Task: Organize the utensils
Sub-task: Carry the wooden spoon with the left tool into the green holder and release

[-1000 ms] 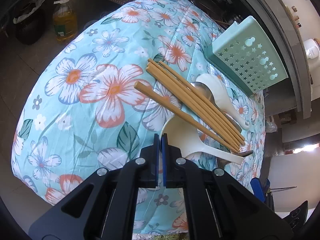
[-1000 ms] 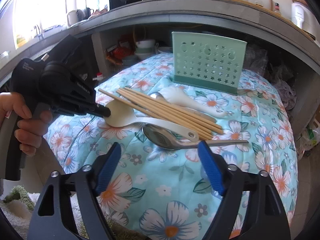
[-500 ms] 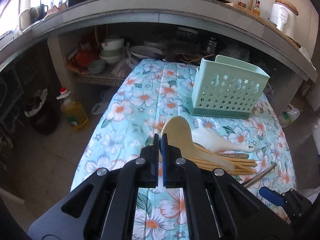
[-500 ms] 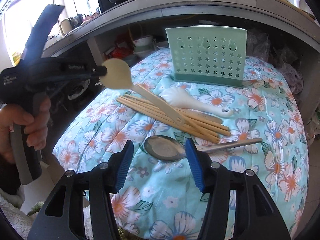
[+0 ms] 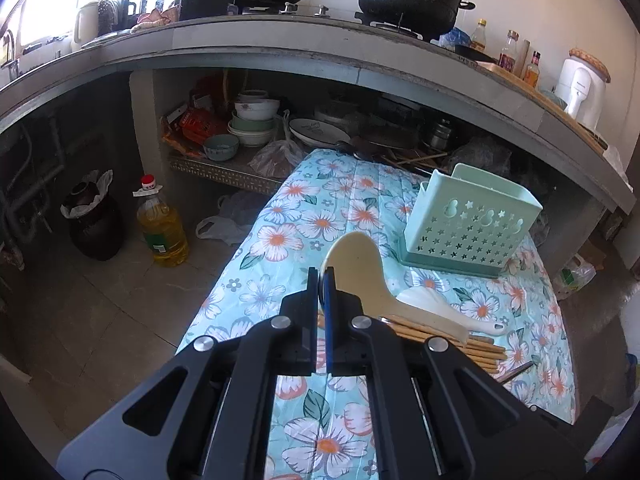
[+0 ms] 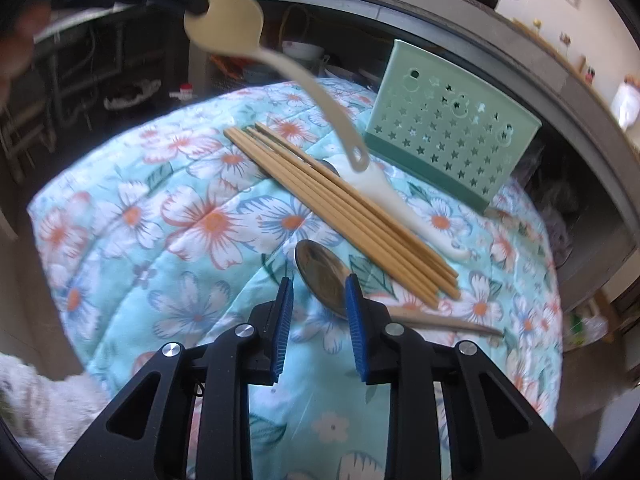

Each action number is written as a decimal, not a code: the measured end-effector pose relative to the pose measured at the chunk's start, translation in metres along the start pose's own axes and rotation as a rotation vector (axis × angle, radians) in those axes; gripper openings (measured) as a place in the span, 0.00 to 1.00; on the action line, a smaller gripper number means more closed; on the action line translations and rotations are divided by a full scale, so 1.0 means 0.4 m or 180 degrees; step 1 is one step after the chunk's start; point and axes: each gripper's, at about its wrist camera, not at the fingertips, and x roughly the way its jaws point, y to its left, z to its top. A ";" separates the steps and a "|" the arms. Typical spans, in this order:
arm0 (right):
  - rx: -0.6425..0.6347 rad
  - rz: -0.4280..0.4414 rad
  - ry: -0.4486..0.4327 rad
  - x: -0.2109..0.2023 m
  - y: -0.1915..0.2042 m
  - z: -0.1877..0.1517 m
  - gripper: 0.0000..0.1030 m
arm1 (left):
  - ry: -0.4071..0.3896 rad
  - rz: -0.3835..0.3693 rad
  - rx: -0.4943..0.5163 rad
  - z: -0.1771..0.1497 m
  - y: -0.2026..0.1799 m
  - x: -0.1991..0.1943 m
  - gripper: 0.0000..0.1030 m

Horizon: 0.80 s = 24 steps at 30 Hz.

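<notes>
My left gripper [image 5: 320,276] is shut on the bowl rim of a cream plastic spoon [image 5: 356,268]. It holds the spoon in the air, handle slanting down over the table. The right wrist view shows the same cream spoon [image 6: 224,20] raised at top left. My right gripper [image 6: 319,285] is low over the cloth and its jaws are closing. The bowl of a metal spoon [image 6: 316,264] lies between its pads, which do not press on it. Several wooden chopsticks [image 6: 340,208] and a white spoon [image 6: 384,196] lie beyond. A green perforated utensil holder [image 6: 448,128] stands upright at the back.
A floral cloth [image 5: 320,216] covers the small table. On the floor to its left stand an oil bottle [image 5: 162,228] and a dark jar [image 5: 94,224]. Stacked bowls [image 5: 252,120] fill the shelf under the counter behind. A person's hand [image 6: 20,36] holds the left gripper.
The left gripper has lifted the cream spoon off the chopsticks and tilted up. The right gripper has come down and forward over the metal spoon, and its jaws have narrowed.
</notes>
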 end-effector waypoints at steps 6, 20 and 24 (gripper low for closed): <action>-0.0385 -0.0359 0.0037 0.039 0.052 0.000 0.09 | -0.0151 -0.0074 -0.0153 0.036 0.039 -0.024 0.01; 0.0633 0.0015 -0.0471 -0.189 -0.222 0.082 0.03 | -0.1288 -0.0131 0.0491 0.313 -0.132 -0.073 0.01; 0.1079 0.0105 -0.0693 -0.254 -0.327 0.085 0.03 | -0.1398 0.0116 0.0938 0.335 -0.236 -0.037 0.01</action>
